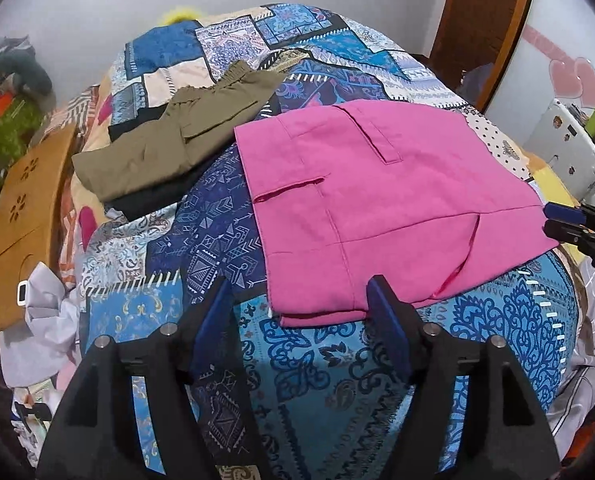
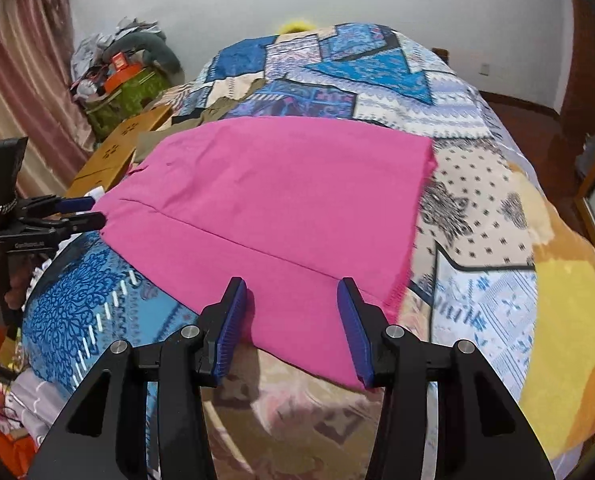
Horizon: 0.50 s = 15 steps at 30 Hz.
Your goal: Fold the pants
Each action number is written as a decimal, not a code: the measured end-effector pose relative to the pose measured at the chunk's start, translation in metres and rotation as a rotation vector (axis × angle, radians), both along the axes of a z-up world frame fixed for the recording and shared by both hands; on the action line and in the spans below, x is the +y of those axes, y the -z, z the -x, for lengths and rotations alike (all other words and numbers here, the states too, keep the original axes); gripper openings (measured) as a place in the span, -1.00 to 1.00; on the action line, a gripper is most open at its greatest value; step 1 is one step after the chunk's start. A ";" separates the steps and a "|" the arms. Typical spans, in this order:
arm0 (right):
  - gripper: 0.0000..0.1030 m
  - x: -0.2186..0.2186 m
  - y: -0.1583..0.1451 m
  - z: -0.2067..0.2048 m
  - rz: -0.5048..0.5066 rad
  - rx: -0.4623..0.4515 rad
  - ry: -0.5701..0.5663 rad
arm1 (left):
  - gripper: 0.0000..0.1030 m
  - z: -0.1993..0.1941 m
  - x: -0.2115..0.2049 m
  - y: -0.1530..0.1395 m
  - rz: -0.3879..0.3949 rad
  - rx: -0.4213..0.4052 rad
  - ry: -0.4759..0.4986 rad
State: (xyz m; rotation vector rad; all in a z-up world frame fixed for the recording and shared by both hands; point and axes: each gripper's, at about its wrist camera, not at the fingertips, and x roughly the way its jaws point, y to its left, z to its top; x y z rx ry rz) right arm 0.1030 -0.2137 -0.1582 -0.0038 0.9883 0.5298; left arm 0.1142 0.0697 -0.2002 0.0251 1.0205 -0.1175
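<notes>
Left wrist view had the bright pink cotton pants (image 1: 377,208) lying flat on the blue patchwork-print bedspread (image 1: 225,240), already folded down to a squarish slab with a pocket slit and a belt loop facing up. So my read was that this was a mid-fold step: both grippers lined up along the near hem, about to pick that edge up for another fold away from the person.

The left gripper (image 1: 297,304) had its jaws wide apart. The near left corner of the pants sat between the blue pads, with the right-hand pad just at the hem, but nothing was pinched. In the right wrist view, the right gripper (image 2: 293,308) had its jaws moderately apart too, straddling the near edge of the pink cloth, with the pads not pressing on it as far as I could tell.

Next move, I figured, called for both to drop slightly, get a pad under the hem, close, then lift together evenly so the layers wouldn't slide apart.

A folded olive-khaki pair of trousers (image 1: 169,136) sat further back to the left on something dark, well apart from the pink ones.
</notes>
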 end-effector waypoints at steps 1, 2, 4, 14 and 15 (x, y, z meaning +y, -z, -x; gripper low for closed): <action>-0.16 -0.006 0.001 0.001 -0.009 0.008 0.018 | 0.38 0.000 -0.001 0.001 -0.003 -0.001 -0.001; -0.16 -0.011 0.002 0.001 -0.013 0.013 0.032 | 0.38 0.001 -0.002 0.001 -0.005 -0.001 -0.001; -0.16 -0.022 0.005 0.003 -0.026 0.027 0.064 | 0.38 0.000 -0.002 0.003 -0.004 0.002 -0.002; -0.12 -0.048 0.003 0.001 -0.045 0.086 0.143 | 0.37 -0.011 0.008 -0.023 0.028 -0.009 -0.053; -0.12 -0.049 0.000 0.000 -0.045 0.078 0.145 | 0.37 -0.014 0.009 -0.029 0.019 -0.024 -0.058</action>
